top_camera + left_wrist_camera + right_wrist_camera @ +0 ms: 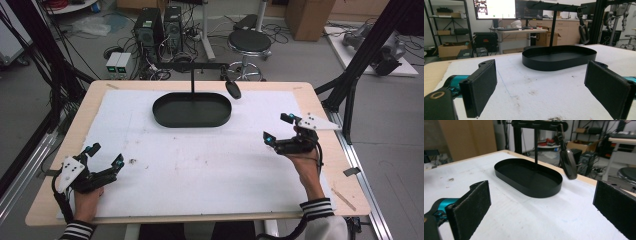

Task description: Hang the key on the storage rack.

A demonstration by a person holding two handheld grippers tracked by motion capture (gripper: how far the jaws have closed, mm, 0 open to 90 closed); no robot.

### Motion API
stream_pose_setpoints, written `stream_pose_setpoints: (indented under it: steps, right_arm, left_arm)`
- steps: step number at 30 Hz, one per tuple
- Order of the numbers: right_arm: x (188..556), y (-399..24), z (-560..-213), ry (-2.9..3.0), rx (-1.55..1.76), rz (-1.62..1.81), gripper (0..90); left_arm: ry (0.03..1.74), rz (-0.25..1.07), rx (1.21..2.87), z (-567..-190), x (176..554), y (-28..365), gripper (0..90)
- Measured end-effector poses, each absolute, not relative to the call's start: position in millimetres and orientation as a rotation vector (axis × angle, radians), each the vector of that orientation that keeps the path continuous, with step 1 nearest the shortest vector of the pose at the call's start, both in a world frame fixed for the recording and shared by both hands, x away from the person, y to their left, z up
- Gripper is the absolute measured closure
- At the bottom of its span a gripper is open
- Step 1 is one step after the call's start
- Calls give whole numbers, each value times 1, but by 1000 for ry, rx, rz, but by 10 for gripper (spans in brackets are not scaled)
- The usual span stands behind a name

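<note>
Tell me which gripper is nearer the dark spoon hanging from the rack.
Right. The right gripper sits open just right of and below the hanging spoon; the left gripper is open at the table's near-left corner, far across from it.

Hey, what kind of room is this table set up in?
Probably a robotics or engineering lab: computer towers and loose cables on the floor, monitors on a desk, storage shelves, and a black tray staged on the padded table.

floor (pixel 310 60): grey, cables strewn | beyond table's far edge: two PC towers (pixel 159 26), stool (pixel 249 42), cardboard box (pixel 307 17) | left gripper view: shelf (pixel 449 25), desk (pixel 520 31), lit monitors (pixel 495 8), wooden cabinets (pixel 566 27) | black frame posts (pixel 370 45) at table's right edge
</note>
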State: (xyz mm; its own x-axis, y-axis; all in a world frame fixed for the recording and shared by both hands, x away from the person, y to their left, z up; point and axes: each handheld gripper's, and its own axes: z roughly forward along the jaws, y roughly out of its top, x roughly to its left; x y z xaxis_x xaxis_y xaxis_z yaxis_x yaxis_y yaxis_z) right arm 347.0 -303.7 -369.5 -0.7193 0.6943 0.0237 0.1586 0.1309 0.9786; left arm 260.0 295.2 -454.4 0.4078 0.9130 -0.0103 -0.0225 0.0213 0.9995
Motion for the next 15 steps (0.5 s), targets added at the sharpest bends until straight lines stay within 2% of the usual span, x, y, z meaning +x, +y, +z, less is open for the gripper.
stream_pose_setpoints:
  steps: [8, 15]
  right_arm:
    - [317, -326, -416, 1773, 837, 1688, 3]
    - [313, -324, -433, 1744, 861, 1614, 3]
  left_arm:
    - [881, 900, 1346, -455, 260, 295, 114]
    - [879, 900, 1341, -455, 259, 295, 114]
